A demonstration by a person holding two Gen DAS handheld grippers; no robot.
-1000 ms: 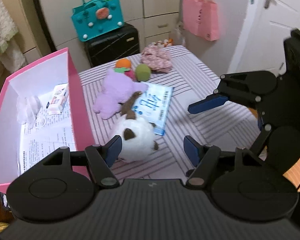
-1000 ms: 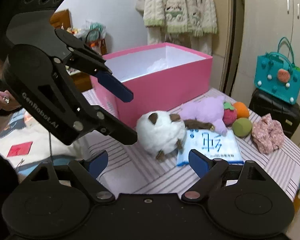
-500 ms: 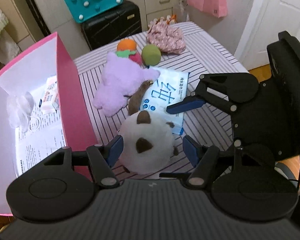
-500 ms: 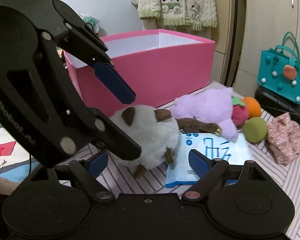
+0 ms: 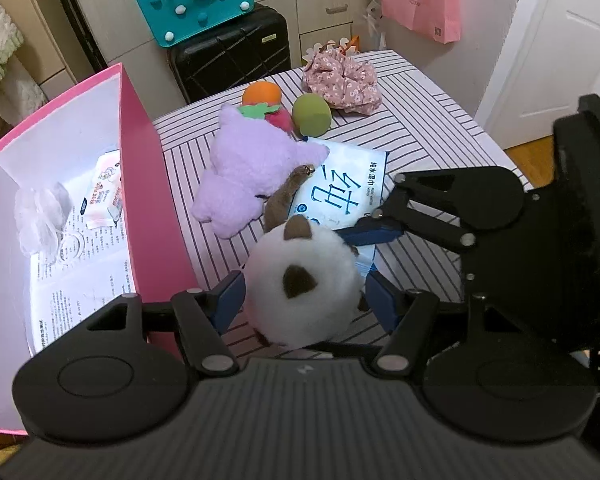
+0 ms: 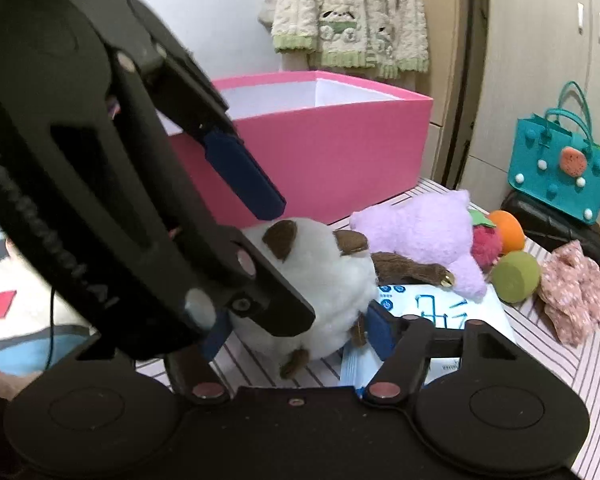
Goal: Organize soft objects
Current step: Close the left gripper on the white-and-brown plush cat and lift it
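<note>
A round white plush toy (image 5: 300,280) with brown ears lies on the striped table (image 5: 420,120), beside the open pink box (image 5: 140,184). My left gripper (image 5: 306,296) points down over it, open, a blue pad close on either side. My right gripper (image 6: 298,334) comes in from the side. Its jaws are closing with the white plush (image 6: 320,280) between them, and both pads touch the fur. Its upper finger (image 5: 380,234) sinks into the toy's top right. Beyond lie a purple plush (image 5: 252,168) and a pack of wet wipes (image 5: 340,184).
Further back on the table are an orange ball (image 5: 262,94), a green ball (image 5: 311,114), a red strawberry plush (image 5: 278,120) and a floral cloth (image 5: 342,84). The box holds a small packet (image 5: 106,188) and printed paper. A black suitcase (image 5: 228,56) stands behind.
Both grippers came down onto the white plush toy. The right gripper's jaws narrowed from wide apart to the toy's sides. The left jaws kept their width.
</note>
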